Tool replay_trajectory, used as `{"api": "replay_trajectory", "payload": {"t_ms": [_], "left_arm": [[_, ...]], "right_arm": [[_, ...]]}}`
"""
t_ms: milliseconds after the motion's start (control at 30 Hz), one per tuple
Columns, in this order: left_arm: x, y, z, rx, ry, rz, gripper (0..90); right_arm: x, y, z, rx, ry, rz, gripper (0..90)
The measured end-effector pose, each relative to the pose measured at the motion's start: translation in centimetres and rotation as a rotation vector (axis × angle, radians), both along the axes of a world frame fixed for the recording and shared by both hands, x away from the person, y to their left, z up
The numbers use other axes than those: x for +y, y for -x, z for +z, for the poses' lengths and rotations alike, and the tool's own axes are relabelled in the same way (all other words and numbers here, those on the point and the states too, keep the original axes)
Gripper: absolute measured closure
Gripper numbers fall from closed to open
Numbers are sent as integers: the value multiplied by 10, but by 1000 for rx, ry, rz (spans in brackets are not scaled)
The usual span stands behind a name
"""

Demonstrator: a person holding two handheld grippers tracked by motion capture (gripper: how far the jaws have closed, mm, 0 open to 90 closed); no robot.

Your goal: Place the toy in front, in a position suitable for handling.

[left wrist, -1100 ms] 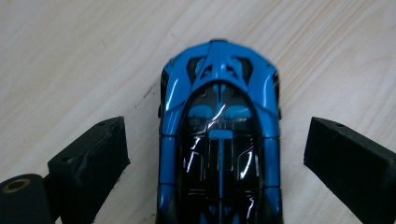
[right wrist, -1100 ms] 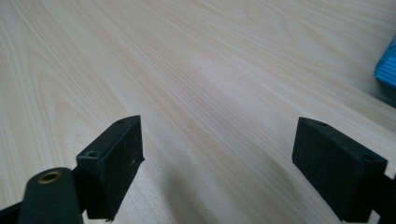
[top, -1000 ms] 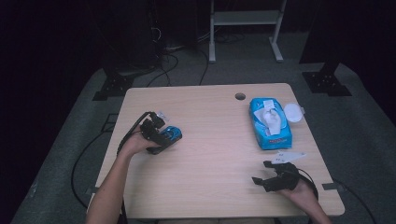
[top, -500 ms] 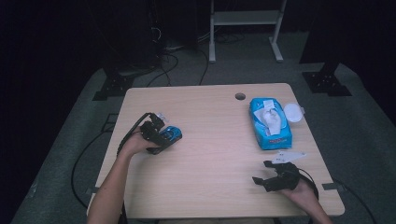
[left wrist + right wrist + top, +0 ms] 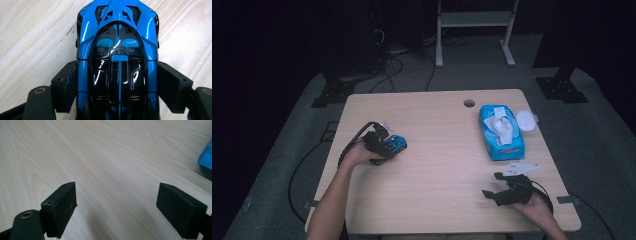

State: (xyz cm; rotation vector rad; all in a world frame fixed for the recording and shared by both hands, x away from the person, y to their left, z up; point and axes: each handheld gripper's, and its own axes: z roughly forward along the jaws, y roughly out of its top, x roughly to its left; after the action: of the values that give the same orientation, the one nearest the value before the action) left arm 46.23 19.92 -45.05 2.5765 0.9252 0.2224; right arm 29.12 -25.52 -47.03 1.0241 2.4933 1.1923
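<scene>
On the desk's (image 5: 437, 200) left side, the left tongs (image 5: 117, 82) clamp the blue toy car (image 5: 117, 50) across its flanks; grip pressure should stay even. Right tongs (image 5: 116, 207) rest wide, holding nothing.

Pale rectangular wooden table (image 5: 442, 200): blue-and-black toy car (image 5: 394, 144) well left of blue wet-wipes pack (image 5: 501, 131); round white lid (image 5: 526, 120) just right of pack.

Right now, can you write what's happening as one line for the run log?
left gripper: shut on blue toy car | right gripper: open, nothing held, over table | wipes pack: untouched
</scene>
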Motion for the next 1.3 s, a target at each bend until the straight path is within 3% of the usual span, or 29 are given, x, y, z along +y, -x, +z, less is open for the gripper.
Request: {"api": "replay_trajectory", "payload": {"t_ms": [200,467,600,733,800,1133,1300], "left_arm": [[2,0,0,5,3,2,252],[-3,3,2,-17,-38,-13,257],[-1,2,2,-20,-31,-19,258],[1,3,8,-33,3,-13,278],[1,4,6,-26,-21,-20,279],[2,5,10,-59,-20,-20,279],[3,9,22,-93,23,-21,279]], "right_arm": [[1,0,0,1,8,4,156],[2,0,-1,3,8,2,156],[1,0,0,-1,7,2,156],[1,-1,-1,3,7,0,156],[1,-1,-1,2,8,2,157],[2,-1,-1,4,10,1,156],[2,-1,-1,4,10,2,156]]}}
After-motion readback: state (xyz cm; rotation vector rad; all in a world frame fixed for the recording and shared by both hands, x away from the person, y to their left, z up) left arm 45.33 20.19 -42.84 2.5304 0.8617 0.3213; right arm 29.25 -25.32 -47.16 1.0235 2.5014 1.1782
